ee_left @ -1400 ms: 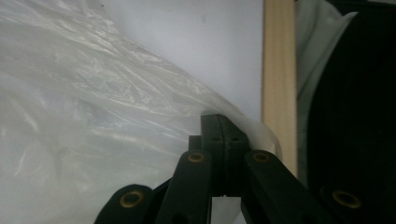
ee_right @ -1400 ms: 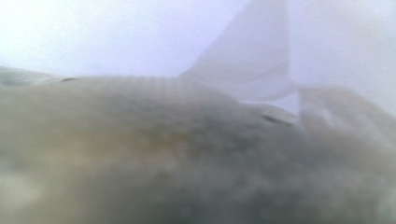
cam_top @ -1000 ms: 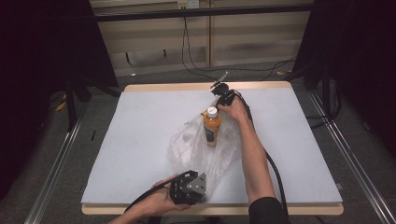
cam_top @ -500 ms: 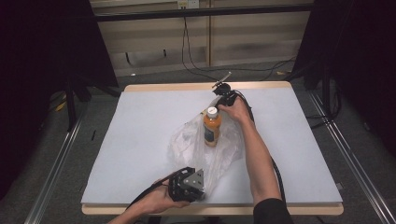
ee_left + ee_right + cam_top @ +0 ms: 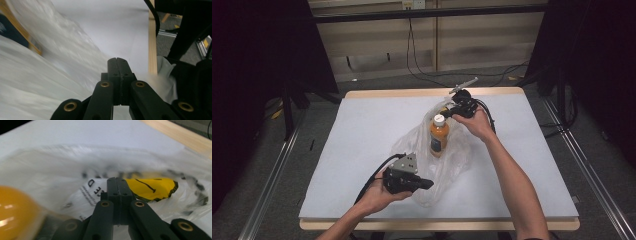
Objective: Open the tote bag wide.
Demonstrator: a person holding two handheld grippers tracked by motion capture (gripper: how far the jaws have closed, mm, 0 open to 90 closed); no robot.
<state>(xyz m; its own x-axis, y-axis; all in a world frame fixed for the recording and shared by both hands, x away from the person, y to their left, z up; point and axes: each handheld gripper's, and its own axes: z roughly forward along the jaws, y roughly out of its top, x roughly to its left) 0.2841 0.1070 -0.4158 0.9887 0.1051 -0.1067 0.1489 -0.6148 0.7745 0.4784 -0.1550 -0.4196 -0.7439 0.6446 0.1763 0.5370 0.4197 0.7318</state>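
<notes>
Orange bottle [image 5: 439,136] stands upright inside the clear plastic bag [image 5: 447,162] at mid-frame on the desk [image 5: 362,130]. Right hand-held gripper [image 5: 447,112], clamped on the bag's far edge, sits just above the cap; left hand-held gripper [image 5: 426,184] pinches the near edge, lower left.

Both claws have risen: the left claw [image 5: 428,184] and right claw [image 5: 446,112] lift the clear plastic bag [image 5: 447,165], raising the orange-juice bottle [image 5: 438,135].
</notes>
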